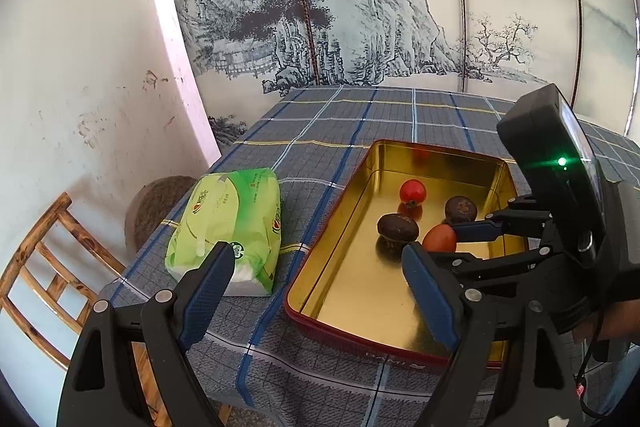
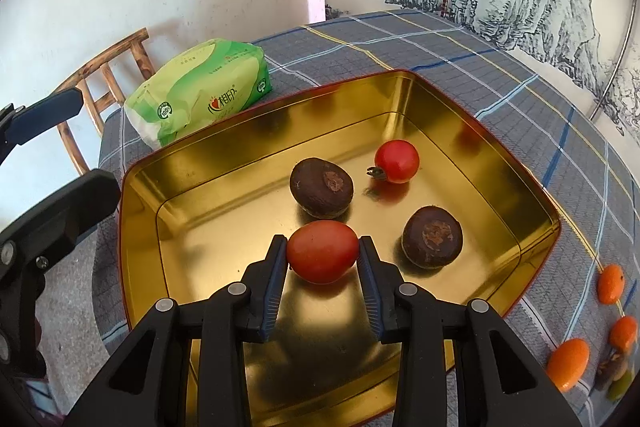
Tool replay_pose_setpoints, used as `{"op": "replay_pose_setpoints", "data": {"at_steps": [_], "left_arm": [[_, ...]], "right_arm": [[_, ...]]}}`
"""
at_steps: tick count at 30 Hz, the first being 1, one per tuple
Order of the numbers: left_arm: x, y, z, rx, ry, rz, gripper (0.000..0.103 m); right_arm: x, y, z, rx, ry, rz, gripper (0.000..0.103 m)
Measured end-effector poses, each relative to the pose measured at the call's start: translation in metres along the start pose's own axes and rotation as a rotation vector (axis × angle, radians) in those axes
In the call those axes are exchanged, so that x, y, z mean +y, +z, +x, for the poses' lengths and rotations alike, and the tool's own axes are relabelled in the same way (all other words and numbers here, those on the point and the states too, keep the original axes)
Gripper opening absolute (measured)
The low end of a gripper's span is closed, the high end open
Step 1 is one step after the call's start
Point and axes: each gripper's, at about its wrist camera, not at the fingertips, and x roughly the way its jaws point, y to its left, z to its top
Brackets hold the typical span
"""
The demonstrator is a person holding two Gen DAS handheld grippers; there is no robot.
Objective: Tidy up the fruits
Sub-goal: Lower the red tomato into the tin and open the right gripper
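Note:
A gold tin tray with a red rim [image 2: 136,247] [image 1: 320,287] sits on the plaid tablecloth. In it lie a small red tomato [image 2: 397,161] [image 1: 412,191] and two dark brown round fruits [image 2: 321,193] [image 2: 432,237], which also show in the left wrist view [image 1: 398,228] [image 1: 461,210]. My right gripper [image 2: 322,255] [image 1: 440,239] is shut on an oval red tomato [image 2: 322,251] [image 1: 439,238] and holds it just above the tray floor. My left gripper [image 1: 318,259] is open and empty, over the tray's near left corner.
A green tissue pack [image 1: 228,223] [image 2: 200,91] lies left of the tray. Three small oranges [image 2: 568,363] and a brownish-green fruit lie on the cloth right of the tray. A wooden chair [image 1: 44,267] stands beyond the table's left edge. A painted screen stands behind.

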Motion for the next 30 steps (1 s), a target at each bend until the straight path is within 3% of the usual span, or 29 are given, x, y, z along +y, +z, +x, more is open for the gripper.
{"op": "replay_pose_setpoints", "data": {"at_steps": [16,30], "left_arm": [[0.000,-0.002,0.008,0.029,0.004,-0.014,0.083],[-0.002,-0.004,0.013,0.049,0.008,-0.011,0.083]], "right_arm": [[0.001,0.008,0.010,-0.008,0.024,0.027,0.037],[-0.006,0.009,0.001,-0.082,0.056,0.059,0.037]]}}
